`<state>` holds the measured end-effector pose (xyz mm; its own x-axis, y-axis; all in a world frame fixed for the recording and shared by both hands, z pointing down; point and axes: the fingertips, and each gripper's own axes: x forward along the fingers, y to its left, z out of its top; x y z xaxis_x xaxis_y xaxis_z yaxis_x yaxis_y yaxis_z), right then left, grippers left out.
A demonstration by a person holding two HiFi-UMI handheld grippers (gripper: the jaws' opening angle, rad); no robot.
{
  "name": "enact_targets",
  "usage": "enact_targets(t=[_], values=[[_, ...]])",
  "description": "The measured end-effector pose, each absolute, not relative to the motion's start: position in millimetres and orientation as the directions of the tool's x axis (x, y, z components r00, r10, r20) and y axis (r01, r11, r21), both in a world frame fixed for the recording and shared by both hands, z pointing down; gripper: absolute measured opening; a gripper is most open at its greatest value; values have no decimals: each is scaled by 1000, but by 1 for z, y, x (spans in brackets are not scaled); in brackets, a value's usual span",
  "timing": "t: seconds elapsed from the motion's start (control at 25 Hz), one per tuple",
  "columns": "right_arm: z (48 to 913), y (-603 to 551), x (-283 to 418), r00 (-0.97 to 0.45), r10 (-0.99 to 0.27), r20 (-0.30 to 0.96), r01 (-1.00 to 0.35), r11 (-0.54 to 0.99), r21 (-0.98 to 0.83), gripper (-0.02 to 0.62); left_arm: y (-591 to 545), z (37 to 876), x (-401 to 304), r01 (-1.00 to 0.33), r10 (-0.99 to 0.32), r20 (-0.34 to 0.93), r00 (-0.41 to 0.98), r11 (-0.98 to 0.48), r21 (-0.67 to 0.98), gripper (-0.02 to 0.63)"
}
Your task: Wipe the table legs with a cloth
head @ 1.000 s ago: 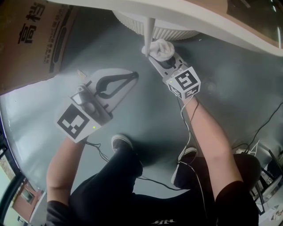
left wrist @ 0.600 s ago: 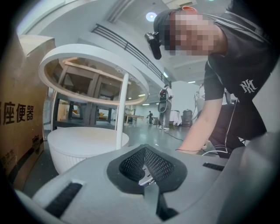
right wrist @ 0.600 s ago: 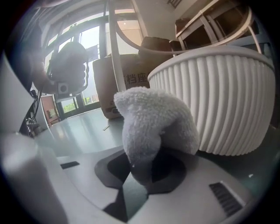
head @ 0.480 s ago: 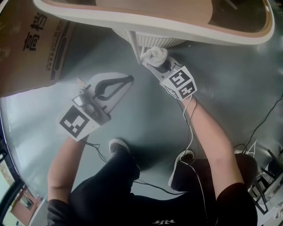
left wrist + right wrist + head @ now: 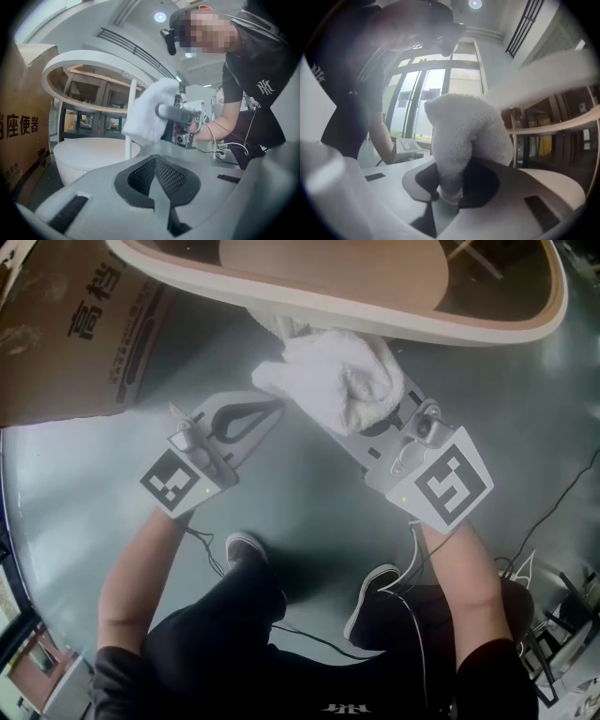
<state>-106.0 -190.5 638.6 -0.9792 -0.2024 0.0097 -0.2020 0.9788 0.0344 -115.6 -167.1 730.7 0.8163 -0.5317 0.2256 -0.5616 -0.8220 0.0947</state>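
**benchrat:** Which step is the person on here? Looks like mid-wipe to me. The right gripper (image 5: 349, 413) is clamped on the white cloth (image 5: 333, 381), bunched up just under the near edge of the tabletop (image 5: 394, 322).

**mopsy:** Yeah, top of the stroke I'd guess. From the left gripper view the cloth sits over the upper part of the thin white table leg (image 5: 128, 147). Can't tell if it's actually pressing on it, though. The next move probably needs it hugged onto the leg and run down toward the round base (image 5: 93, 152).

**benchrat:** And the left gripper (image 5: 246, 416)?

**mopsy:** Jaws together, nothing in them, hanging over the floor (image 5: 309, 512) well clear of the leg.

**benchrat:** Room to move?

**mopsy:** Tabletop edge caps it above and the base stops it below. The cardboard box (image 5: 66, 343) stands off to the left.
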Motion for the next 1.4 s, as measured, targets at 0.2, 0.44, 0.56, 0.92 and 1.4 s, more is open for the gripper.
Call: enact_targets(t=[0.2, 0.44, 0.56, 0.92, 1.4], values=[[589, -185, -134, -983, -163, -81, -170, 982, 86, 75, -163, 728, -112, -543, -515, 225, 827, -836, 83, 5], [603, -203, -144, -973, -207, -101, -210, 977, 19, 75, -158, 738, -122, -538, -507, 241, 828, -838, 86, 5], [615, -205, -141, -972, -210, -102, -212, 977, 12, 74, -156, 745, -124, -542, -505, 257, 824, -835, 97, 5], [695, -205, -133, -974, -228, -16, -226, 972, -60, 74, -148, 759, -122, -528, -485, 270, 832, -841, 116, 5], [854, -211, -112, -939, -276, 205, -323, 913, -250, 74, -146, 769, -132, -528, -483, 279, 830, -841, 118, 5]])
